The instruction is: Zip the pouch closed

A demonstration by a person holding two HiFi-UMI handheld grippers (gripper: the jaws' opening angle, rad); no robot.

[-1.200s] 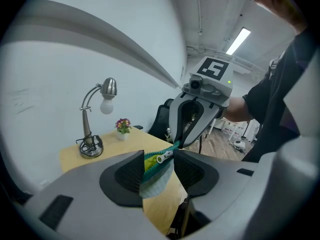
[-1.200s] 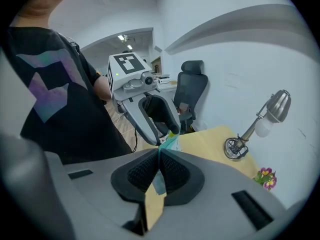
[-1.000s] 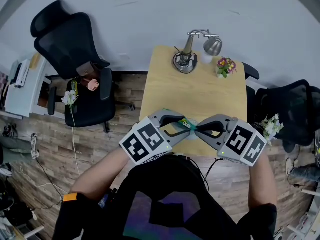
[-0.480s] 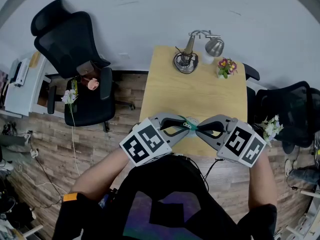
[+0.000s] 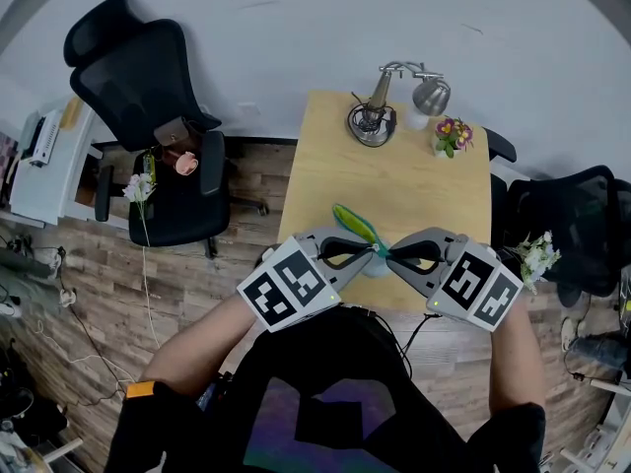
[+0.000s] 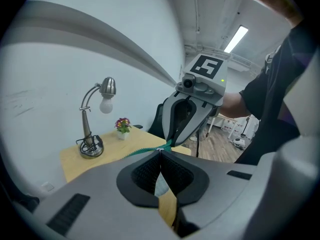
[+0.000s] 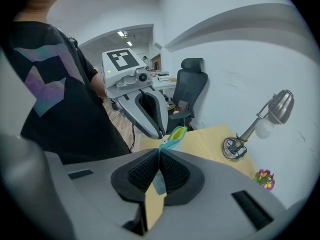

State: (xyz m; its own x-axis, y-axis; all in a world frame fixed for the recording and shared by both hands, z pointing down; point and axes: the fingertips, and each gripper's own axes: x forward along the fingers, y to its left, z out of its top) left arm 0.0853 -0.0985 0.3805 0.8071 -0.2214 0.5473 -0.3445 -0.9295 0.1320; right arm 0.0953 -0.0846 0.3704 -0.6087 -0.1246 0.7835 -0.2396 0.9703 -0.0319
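A teal pouch with a yellow-green lining is held above the front of the wooden table, between the tips of both grippers. It sticks out up and to the left of them. My left gripper is shut, with pale pouch fabric pinched between its pads. The right gripper faces it tip to tip and is shut on the pouch's near end. In the right gripper view the pouch gapes open beyond the left gripper's tips. I cannot make out the zipper pull.
A desk lamp and a small flower pot stand at the table's far edge. Black office chairs sit to the left and right of the table. The floor is wood planks.
The left gripper's jaws have closed onto the pouch. The pouch now swings out up and left of the grippers, showing more of its length.
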